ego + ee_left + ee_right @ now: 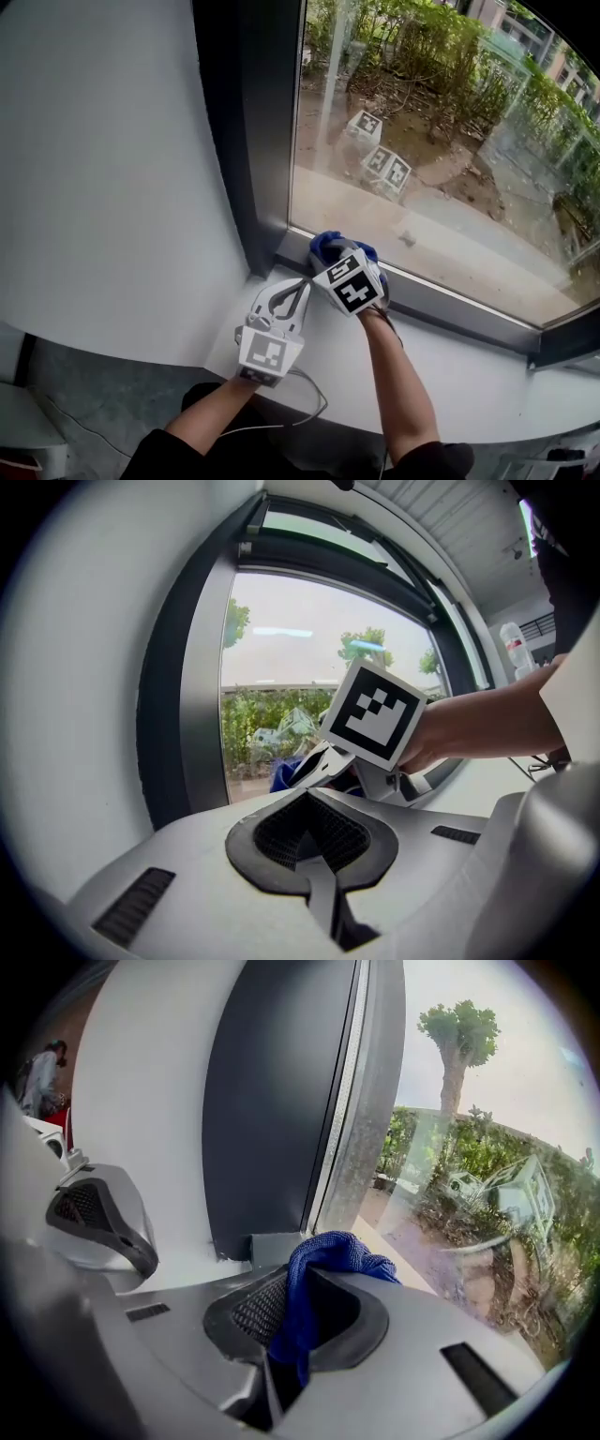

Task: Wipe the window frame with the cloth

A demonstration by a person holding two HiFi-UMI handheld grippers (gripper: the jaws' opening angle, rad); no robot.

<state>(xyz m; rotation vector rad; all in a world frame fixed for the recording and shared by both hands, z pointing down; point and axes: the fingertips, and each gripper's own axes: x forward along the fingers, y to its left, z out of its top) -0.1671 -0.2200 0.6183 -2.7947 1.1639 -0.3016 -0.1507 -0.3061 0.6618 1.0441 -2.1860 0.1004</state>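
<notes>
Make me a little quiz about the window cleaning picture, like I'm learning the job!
1. True or false: the left tool is shut with nothing in it.
2. Which one holds the blue cloth? A: left tool. B: right tool.
3. Fill in the word: seen from the head view, the cloth is at the bottom ___ corner of the window frame.

Key
1. True.
2. B.
3. Left.
</notes>
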